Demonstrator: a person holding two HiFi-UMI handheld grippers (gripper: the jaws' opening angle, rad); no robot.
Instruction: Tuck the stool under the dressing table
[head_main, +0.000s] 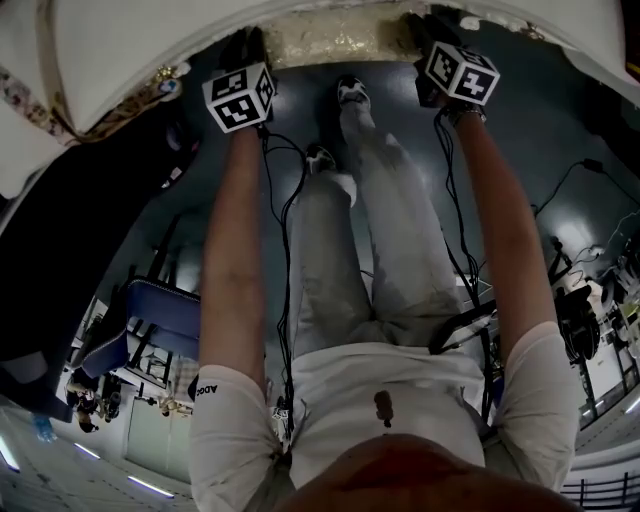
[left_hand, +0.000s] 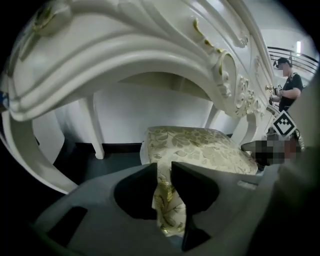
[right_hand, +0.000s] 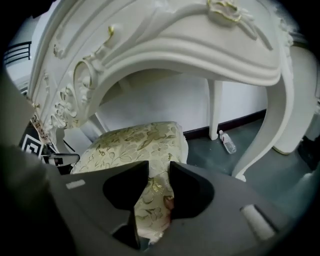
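The stool's gold floral cushion (left_hand: 200, 145) (right_hand: 135, 142) lies under the arch of the white carved dressing table (left_hand: 125, 55) (right_hand: 200, 40). My left gripper (left_hand: 162, 170) is shut on the cushion's near left corner, with fabric pinched between the dark jaws. At the near right corner my right gripper (right_hand: 159, 170) is shut on the fabric in the same way. In the head view both arms reach forward. The left gripper (head_main: 245, 50) and the right gripper (head_main: 428, 38) flank the cushion (head_main: 340, 38) at the table's edge (head_main: 120, 60). The stool's legs are hidden.
A plastic bottle (right_hand: 227, 142) lies on the dark floor by a rear table leg (right_hand: 215, 107). Another rear leg (left_hand: 95, 130) stands left of the stool. A person (left_hand: 289, 85) stands beyond the table's far end. My own legs (head_main: 350, 200) and a blue chair (head_main: 165, 310) are behind.
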